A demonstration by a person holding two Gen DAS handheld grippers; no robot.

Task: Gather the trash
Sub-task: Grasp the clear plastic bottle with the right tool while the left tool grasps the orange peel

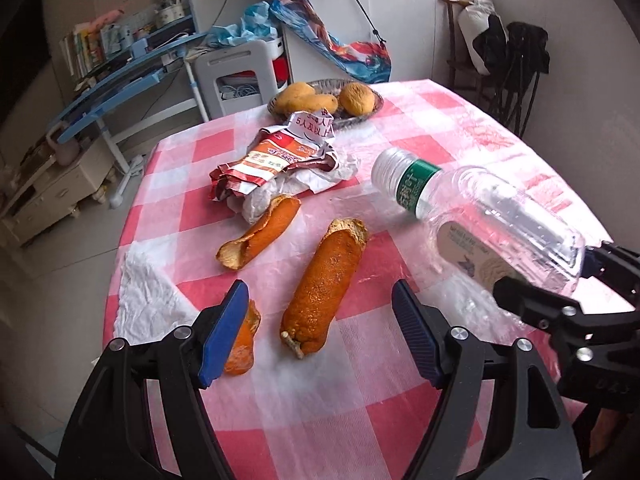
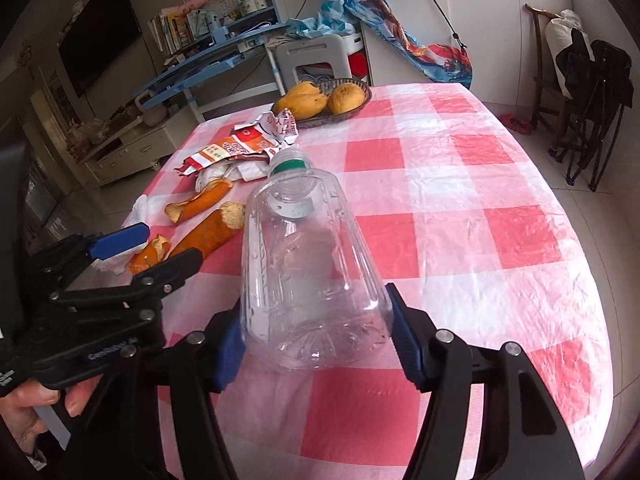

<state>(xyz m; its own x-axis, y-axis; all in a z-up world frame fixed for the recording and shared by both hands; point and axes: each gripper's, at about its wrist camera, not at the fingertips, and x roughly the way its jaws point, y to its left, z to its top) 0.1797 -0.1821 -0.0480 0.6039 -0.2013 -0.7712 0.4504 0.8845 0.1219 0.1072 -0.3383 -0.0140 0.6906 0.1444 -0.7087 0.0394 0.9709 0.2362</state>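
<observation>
Here, ribbed clear bottle (image 2: pixel 310 276) (crinkled plastic).

1. Three orange peel pieces (image 1: pixel 326 284) (image 1: pixel 260 236) (image 1: pixel 242 340).
2. One clear plastic bottle (image 2: pixel 308 272).
3. One crumpled snack wrapper (image 1: pixel 276 160).
4. Three yellow mangoes (image 1: pixel 356 98) (image 1: pixel 294 94) (image 1: pixel 316 103) in one basket (image 1: pixel 362 118).
5. One white tissue (image 1: pixel 148 296).
6. One checked table (image 2: pixel 460 200).
</observation>
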